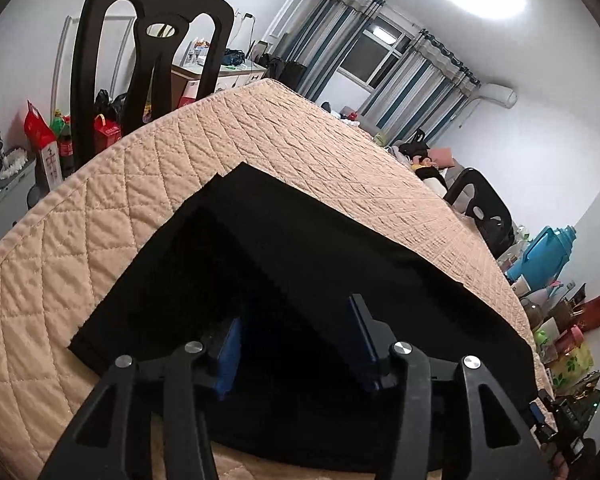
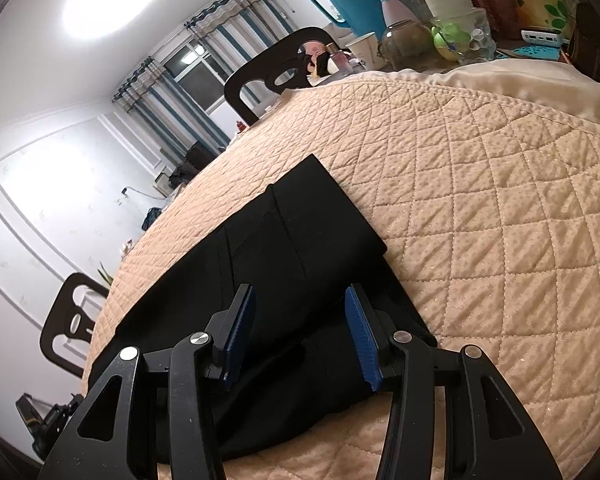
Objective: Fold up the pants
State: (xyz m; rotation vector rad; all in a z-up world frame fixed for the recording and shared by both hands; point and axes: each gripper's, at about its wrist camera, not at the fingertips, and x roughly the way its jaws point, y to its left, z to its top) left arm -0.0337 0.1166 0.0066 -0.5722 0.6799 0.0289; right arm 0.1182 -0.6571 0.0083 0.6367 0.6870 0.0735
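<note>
The left gripper (image 1: 296,344) hangs with jaws apart over the black pants (image 1: 284,248), nothing pinched between them. The pants lie flat on the quilted beige cover (image 2: 480,208). The right gripper (image 2: 300,336) is likewise spread wide above them.

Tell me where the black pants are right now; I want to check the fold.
The black pants lie folded on the quilted beige cover, in the lower middle of both wrist views, directly under both open tongs.

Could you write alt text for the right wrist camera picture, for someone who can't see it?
Black pants lie folded on a quilted beige table cover. The right gripper hovers over them, blue-padded jaws open.
</note>
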